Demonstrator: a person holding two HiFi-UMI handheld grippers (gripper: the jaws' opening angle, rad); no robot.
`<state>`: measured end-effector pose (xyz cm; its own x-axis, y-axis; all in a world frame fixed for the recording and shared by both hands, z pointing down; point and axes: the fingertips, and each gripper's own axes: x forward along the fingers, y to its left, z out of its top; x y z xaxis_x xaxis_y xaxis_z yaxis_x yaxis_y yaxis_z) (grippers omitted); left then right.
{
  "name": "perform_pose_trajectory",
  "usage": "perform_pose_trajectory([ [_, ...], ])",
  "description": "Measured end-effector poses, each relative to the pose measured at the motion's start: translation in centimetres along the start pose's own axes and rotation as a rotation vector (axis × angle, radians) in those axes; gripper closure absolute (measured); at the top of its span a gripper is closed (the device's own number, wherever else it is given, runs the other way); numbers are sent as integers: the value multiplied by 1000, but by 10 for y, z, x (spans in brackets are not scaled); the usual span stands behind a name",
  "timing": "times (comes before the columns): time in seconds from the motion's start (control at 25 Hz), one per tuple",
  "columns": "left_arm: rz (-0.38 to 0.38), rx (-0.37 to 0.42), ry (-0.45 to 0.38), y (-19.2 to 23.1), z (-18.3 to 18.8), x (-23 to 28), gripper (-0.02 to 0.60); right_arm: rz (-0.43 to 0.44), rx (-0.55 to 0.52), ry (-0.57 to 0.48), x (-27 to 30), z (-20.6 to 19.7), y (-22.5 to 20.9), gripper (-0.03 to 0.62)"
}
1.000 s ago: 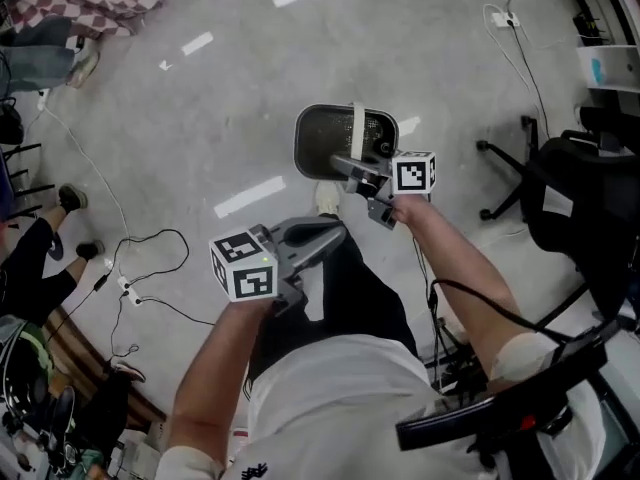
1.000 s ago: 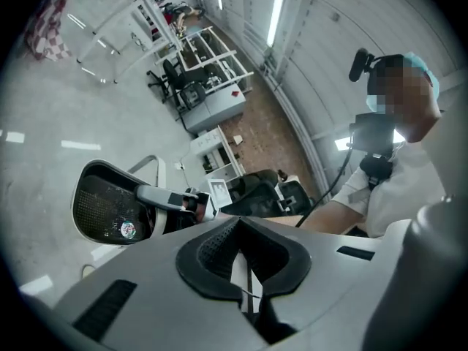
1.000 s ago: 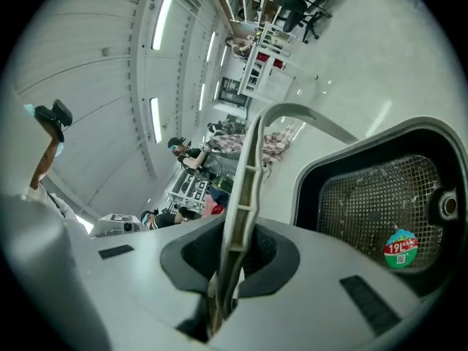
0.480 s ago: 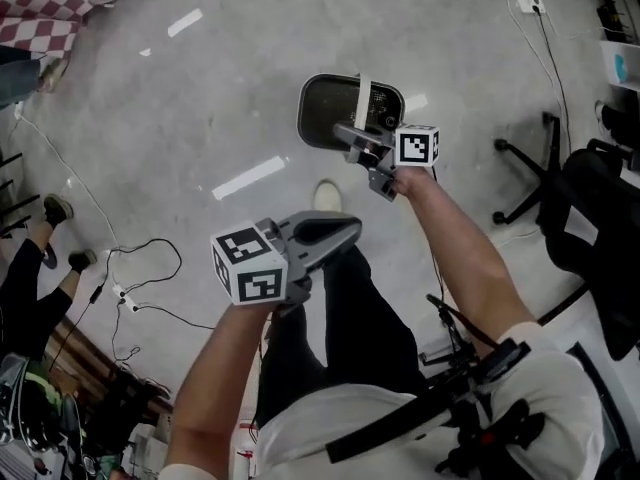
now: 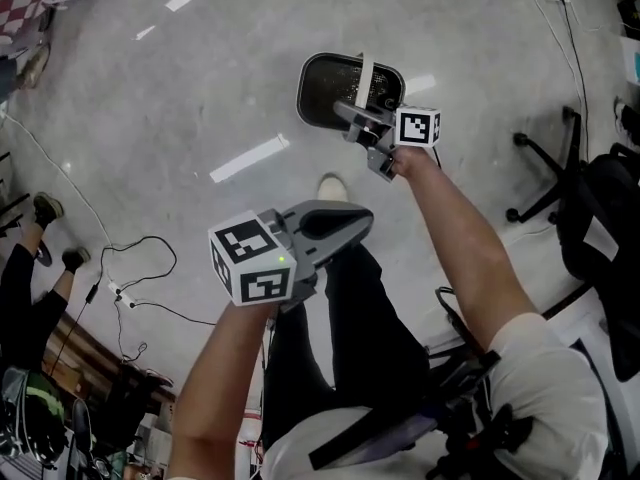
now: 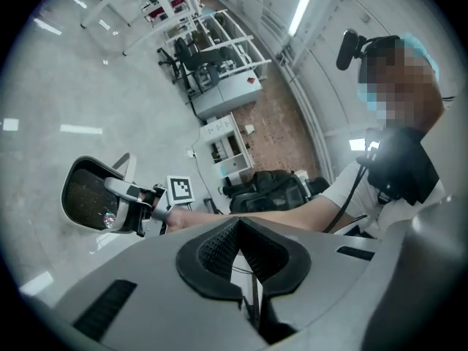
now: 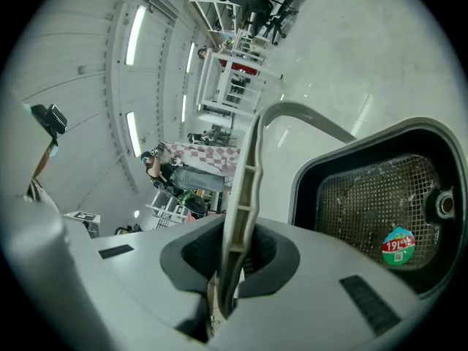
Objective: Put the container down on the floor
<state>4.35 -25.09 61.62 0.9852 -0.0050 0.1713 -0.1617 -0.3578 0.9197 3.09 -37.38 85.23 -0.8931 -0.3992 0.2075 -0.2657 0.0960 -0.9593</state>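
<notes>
**While the Right Gripper Clamps Its Handle, the Container Hangs Out Over the Floor**

Although both grippers are closed, only one has anything in it. The right gripper (image 5: 352, 118) is stretched forward at arm's length, and its own view shows its jaws pressed together on the pale, thin handle (image 7: 245, 189) of the container (image 5: 335, 88) – a dark, rounded-rectangular basket with a mesh bottom and a small round sticker (image 7: 398, 246) inside. From the head view the container sits over the grey floor (image 5: 180, 98), just beyond the person's shoe (image 5: 330, 186), open side up; whether its base touches the floor I cannot tell. The left gripper (image 5: 345, 223) is held nearer the body, well apart from the container, its dark pads (image 6: 219, 251) meeting with nothing between them. A black cable (image 5: 140, 268) trails across the floor at left – an office chair (image 5: 590, 198) stands at right.
</notes>
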Motion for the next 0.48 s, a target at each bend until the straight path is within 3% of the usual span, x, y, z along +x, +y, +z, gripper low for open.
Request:
perform_pose_trajectory([
  [0.48,1,-27,-4,17,-8,15,572,16,-54,-6,1,-6,-12,569],
])
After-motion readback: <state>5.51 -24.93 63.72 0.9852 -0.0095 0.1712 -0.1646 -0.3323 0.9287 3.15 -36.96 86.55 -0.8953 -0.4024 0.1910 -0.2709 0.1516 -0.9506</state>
